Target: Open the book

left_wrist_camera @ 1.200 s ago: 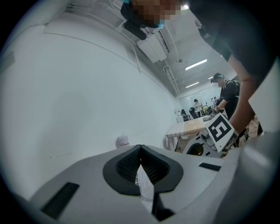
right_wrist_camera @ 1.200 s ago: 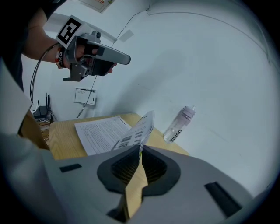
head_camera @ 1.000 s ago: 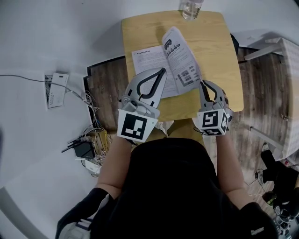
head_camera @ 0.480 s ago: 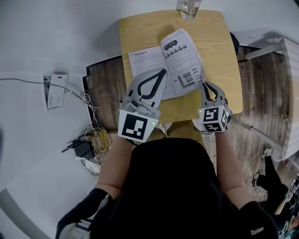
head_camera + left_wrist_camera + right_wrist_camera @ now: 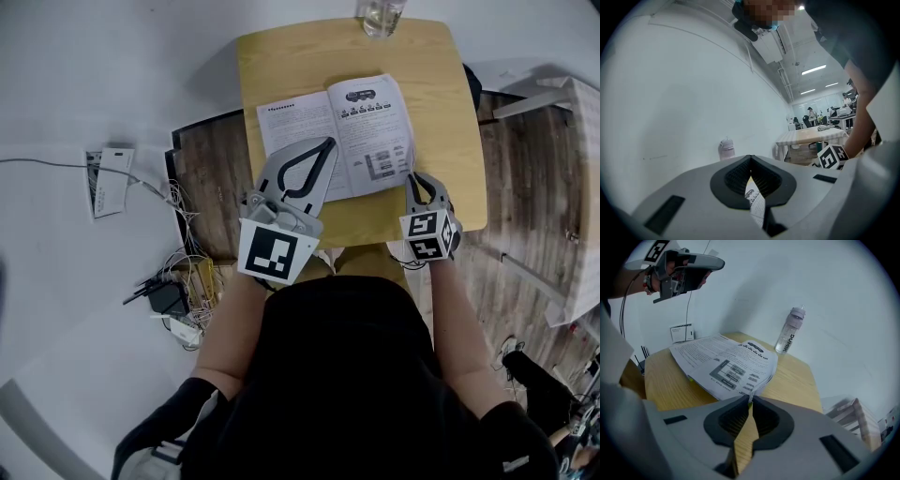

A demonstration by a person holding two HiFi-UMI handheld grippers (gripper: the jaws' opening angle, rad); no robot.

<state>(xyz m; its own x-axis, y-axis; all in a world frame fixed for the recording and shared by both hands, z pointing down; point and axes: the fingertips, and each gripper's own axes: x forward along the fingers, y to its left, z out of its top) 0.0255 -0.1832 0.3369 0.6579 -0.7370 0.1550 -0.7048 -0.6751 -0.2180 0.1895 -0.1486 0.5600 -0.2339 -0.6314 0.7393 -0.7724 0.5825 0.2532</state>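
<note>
The book (image 5: 337, 131) lies open and flat on the small wooden table (image 5: 281, 56), printed pages up. My right gripper (image 5: 413, 175) is at the lower right corner of the right-hand page, shut on that page's edge; in the right gripper view the page (image 5: 726, 364) runs into the meeting tips of the right gripper (image 5: 750, 401). My left gripper (image 5: 329, 142) hovers above the left page, shut and empty. The right gripper view shows the left gripper (image 5: 717, 262) held high in the air. Through the left gripper (image 5: 750, 157) a strip of printed page shows below.
A clear water bottle (image 5: 380, 14) stands at the table's far edge, beyond the book. On the floor to the left lie a power strip with tangled cables (image 5: 178, 291) and a loose sheet (image 5: 108, 178). Wooden flooring runs along the right of the table.
The lifted page has swung over to the right and now lies flat. My right gripper has come down with it. The left gripper has hardly moved.
</note>
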